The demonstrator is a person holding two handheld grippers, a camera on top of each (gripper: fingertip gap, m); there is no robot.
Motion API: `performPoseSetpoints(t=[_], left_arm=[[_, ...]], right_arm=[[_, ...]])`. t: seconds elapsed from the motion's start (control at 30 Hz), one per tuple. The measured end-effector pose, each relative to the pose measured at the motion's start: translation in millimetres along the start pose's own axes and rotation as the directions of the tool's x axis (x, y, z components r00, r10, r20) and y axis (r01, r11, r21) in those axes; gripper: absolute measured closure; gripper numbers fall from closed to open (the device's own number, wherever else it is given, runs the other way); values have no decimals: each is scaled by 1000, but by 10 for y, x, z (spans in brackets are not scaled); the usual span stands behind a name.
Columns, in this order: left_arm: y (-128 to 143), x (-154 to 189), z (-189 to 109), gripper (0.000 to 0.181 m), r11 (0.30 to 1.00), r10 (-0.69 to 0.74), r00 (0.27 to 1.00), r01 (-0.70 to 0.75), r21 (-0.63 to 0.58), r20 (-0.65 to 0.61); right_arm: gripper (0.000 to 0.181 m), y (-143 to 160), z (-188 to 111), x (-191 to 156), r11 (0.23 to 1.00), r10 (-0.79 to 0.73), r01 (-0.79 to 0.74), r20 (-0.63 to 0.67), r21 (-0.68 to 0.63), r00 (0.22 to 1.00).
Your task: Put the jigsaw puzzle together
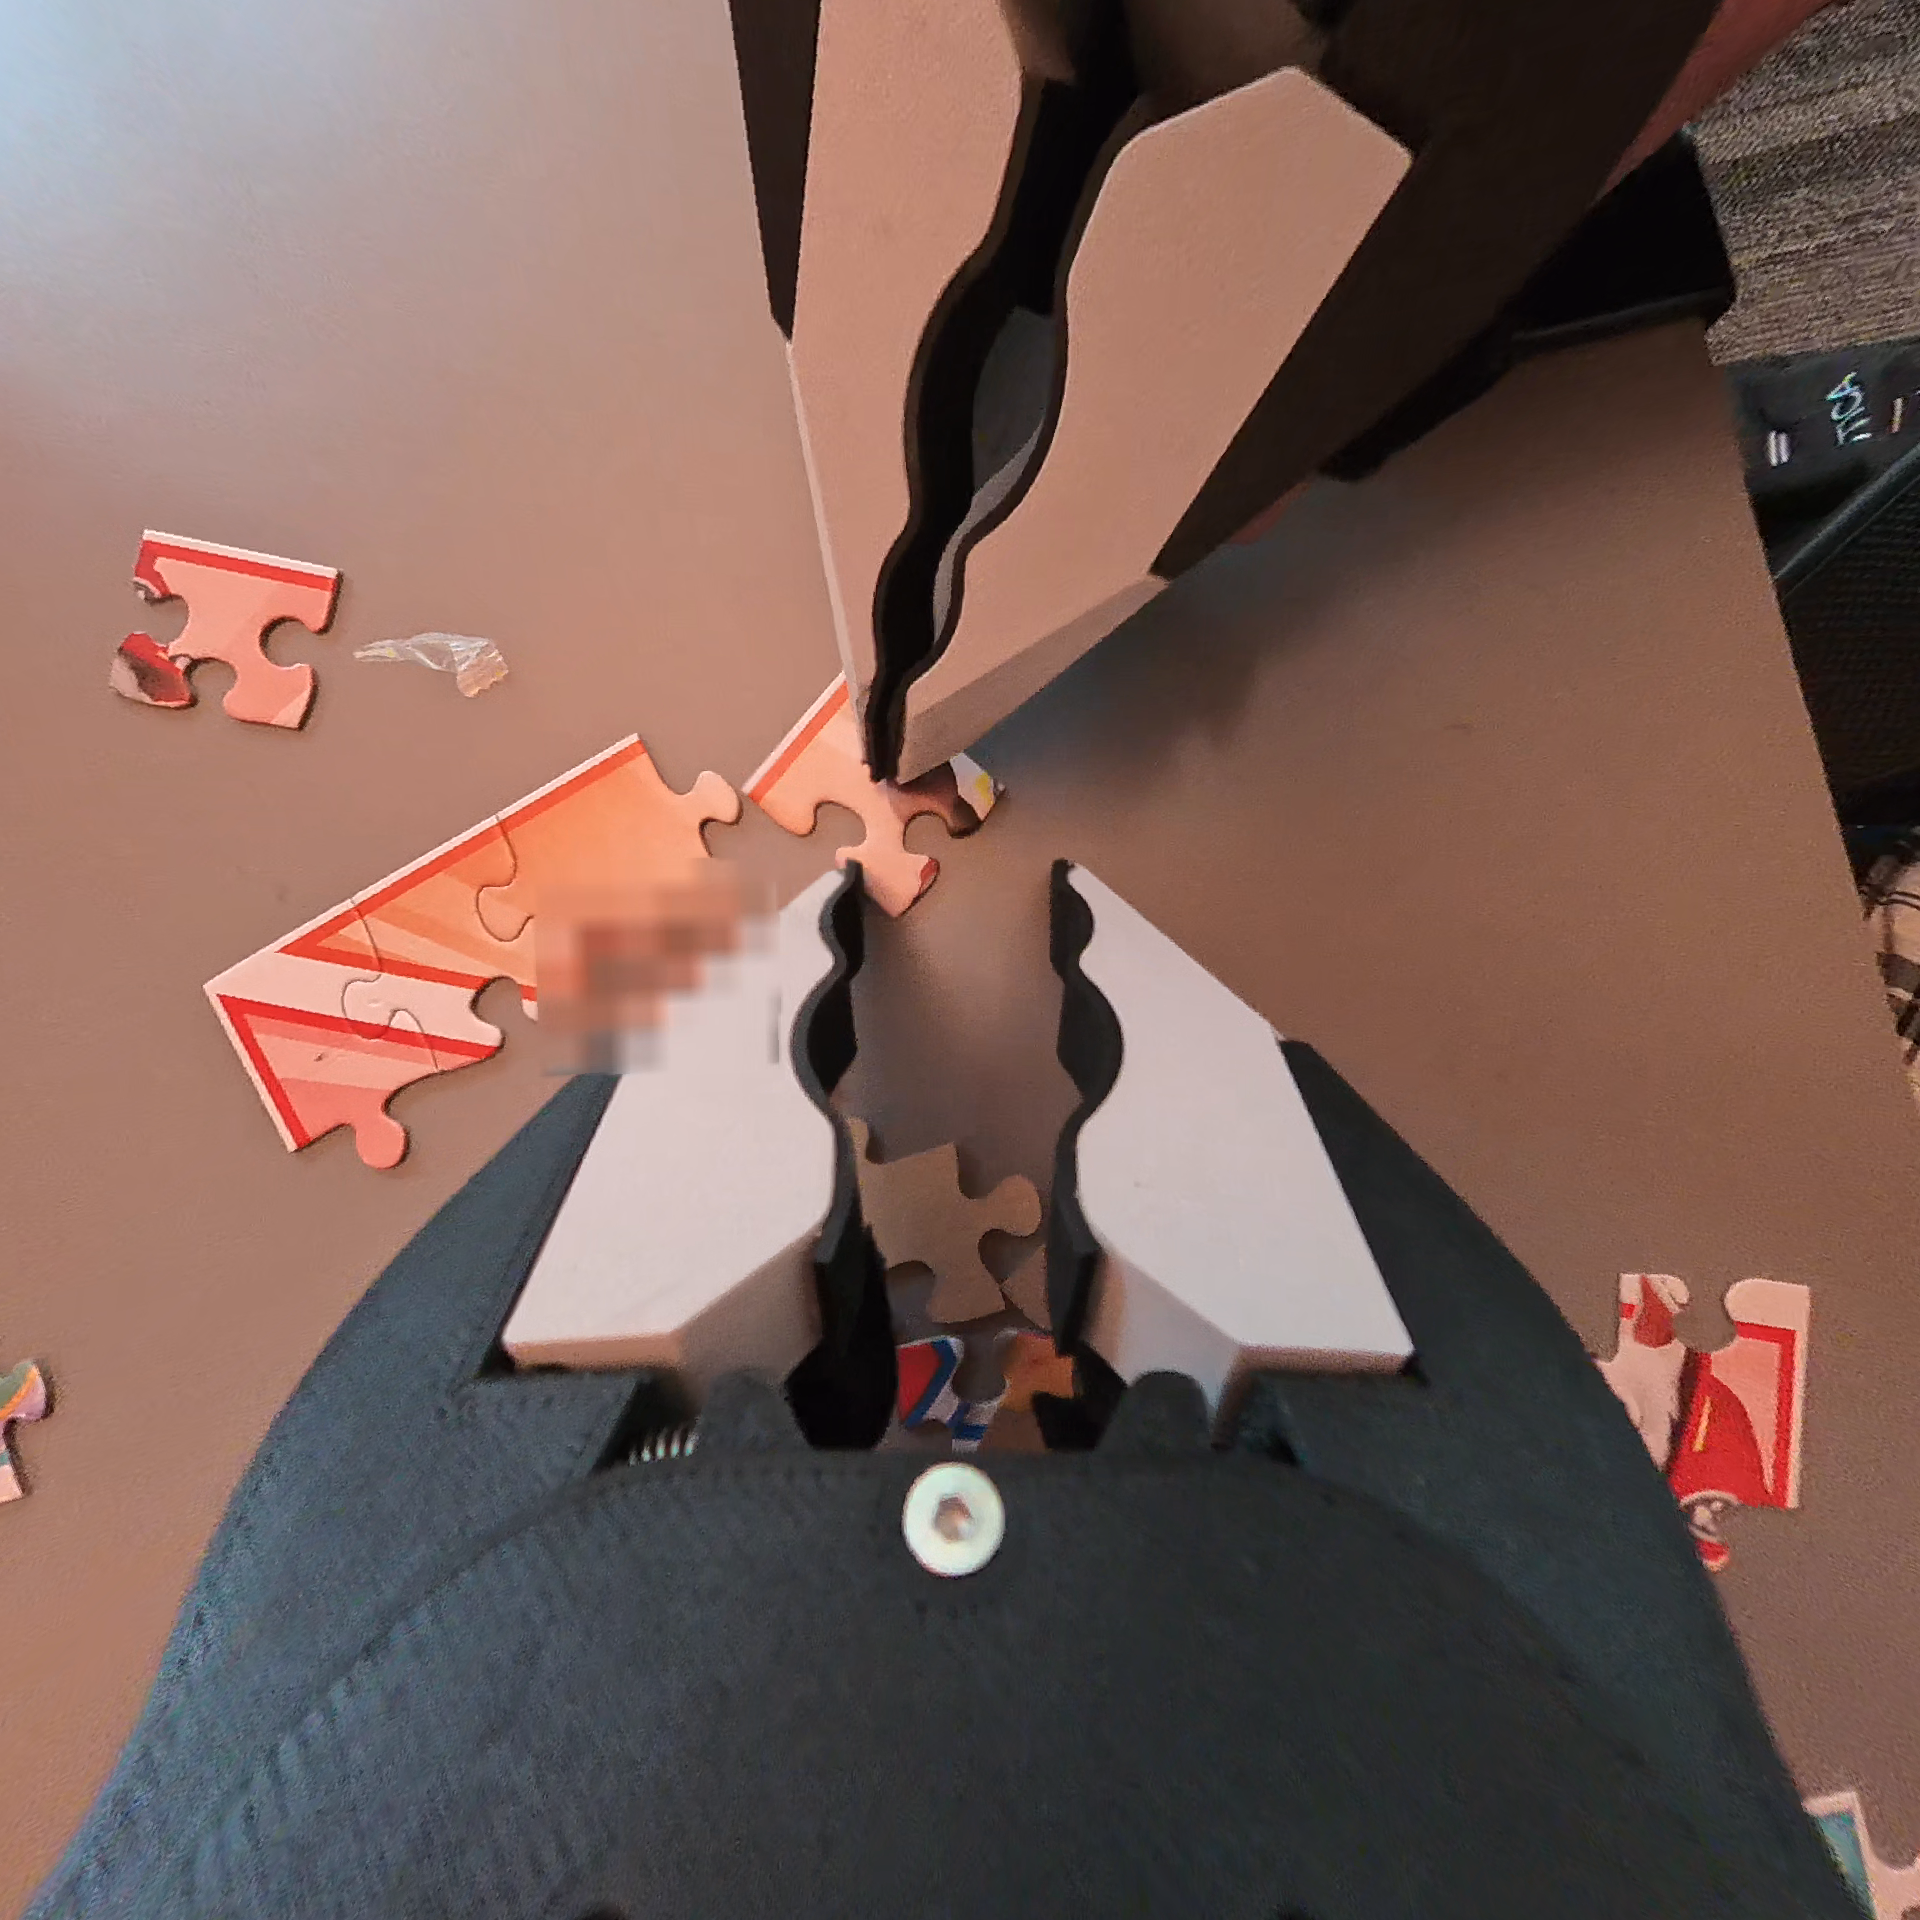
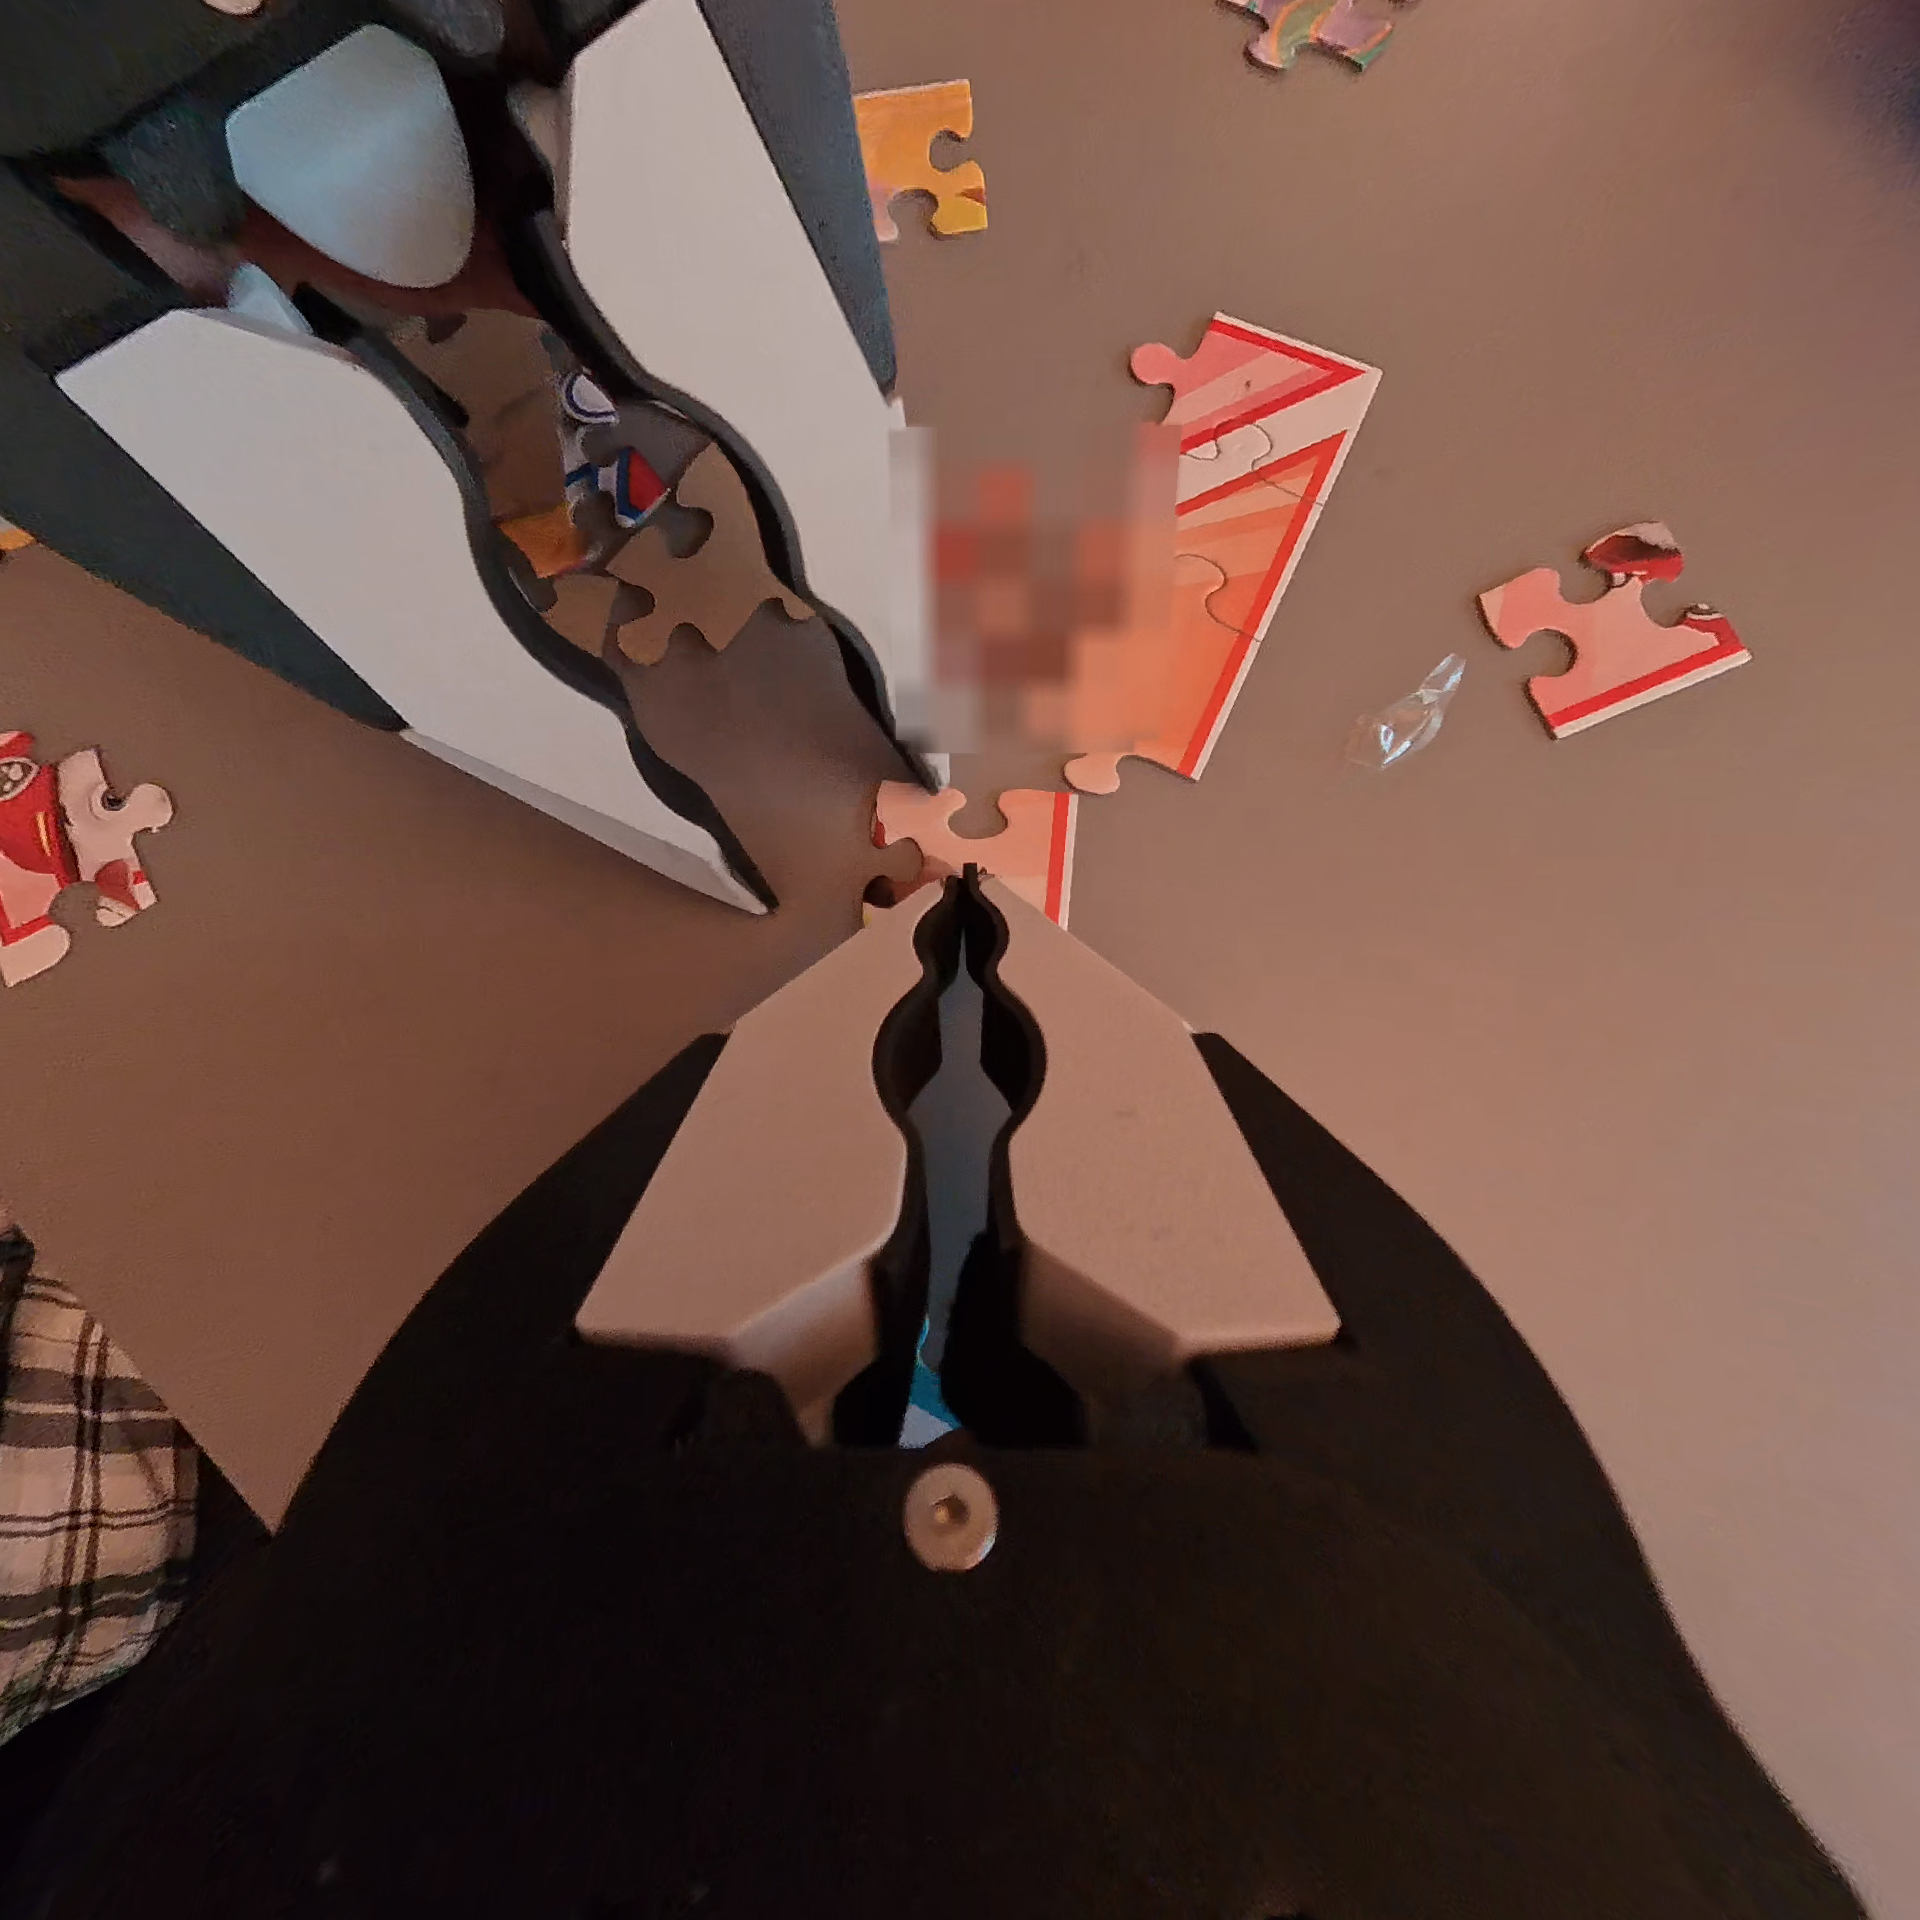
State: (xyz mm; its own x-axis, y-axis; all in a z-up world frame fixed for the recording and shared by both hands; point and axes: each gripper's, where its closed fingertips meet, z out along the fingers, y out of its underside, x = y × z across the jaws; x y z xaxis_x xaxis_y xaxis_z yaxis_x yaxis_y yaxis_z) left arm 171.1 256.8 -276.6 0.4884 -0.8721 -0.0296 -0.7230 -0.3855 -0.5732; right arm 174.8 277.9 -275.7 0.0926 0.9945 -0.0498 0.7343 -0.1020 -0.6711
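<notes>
A pink puzzle piece with a red border (image 1: 831,805) (image 2: 1003,831) lies flat on the brown table, just short of the knob of a joined orange-and-red cluster (image 1: 416,966) (image 2: 1247,520). My right gripper (image 2: 966,881) is shut, and its tips rest on top of this piece; it reaches in from the top of the left wrist view (image 1: 883,769). My left gripper (image 1: 956,878) is open and empty, and its left fingertip (image 1: 850,883) is at the piece's lower knob. It shows at the upper left of the right wrist view (image 2: 852,842).
Loose pieces lie around: a pink one (image 1: 223,629) (image 2: 1616,634), a red one (image 1: 1714,1382) (image 2: 62,852), a yellow one (image 2: 925,156), and face-down ones (image 1: 951,1216). A clear plastic scrap (image 1: 436,660) lies nearby. The table edge (image 1: 1787,727) runs along the right, with plaid cloth (image 2: 73,1475) beyond it. My two grippers' fingertips are within a few centimetres of each other. From either gripper's tips it is about 9 centimeters to the clear plastic scrap (image 1: 436,660). Seen from the right wrist view (image 2: 1402,717) as well.
</notes>
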Motion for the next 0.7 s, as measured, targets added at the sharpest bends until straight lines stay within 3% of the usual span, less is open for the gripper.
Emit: performPoseSetpoints(t=[0.13, 0.2, 0.27, 0.4, 0.53, 0.6, 0.67, 0.7], left_arm=[[-10, 17, 3, 154, 1000, -2, 1000, 2, 8, -2], [7, 6, -13, 155, 1000, 22, 1000, -22, -10, 0], [43, -78, -63, 149, 999, 41, 999, -40, -37, 18], [37, -23, -35, 145, 999, 17, 998, -19, -34, -61], [12, 17, -15, 156, 998, 56, 998, -57, -32, -42], [-10, 39, -3, 162, 998, 55, 998, -55, -3, -38], [-9, 49, -3, 165, 998, 61, 998, -61, 9, -27], [-13, 93, -1, 174, 997, 72, 997, -71, 16, -41]], right_arm=[[181, -10, -42, 51, 1000, -9, 9, -53, -4, 999], [165, 13, -40, 106, 1000, -16, 14, -91, -20, 996], [162, 15, -26, 87, 1000, -5, 4, -69, -18, 998], [145, 19, -14, 44, 999, 30, -30, -2, -21, 1000], [150, 4, -13, -11, 999, 53, -52, 69, -14, 996], [171, 17, -5, -70, 999, 45, -43, 103, -20, 994], [173, 8, 1, -70, 998, 57, -57, 105, -6, 993], [174, 9, 1, -72, 998, 59, -59, 109, -3, 992]])
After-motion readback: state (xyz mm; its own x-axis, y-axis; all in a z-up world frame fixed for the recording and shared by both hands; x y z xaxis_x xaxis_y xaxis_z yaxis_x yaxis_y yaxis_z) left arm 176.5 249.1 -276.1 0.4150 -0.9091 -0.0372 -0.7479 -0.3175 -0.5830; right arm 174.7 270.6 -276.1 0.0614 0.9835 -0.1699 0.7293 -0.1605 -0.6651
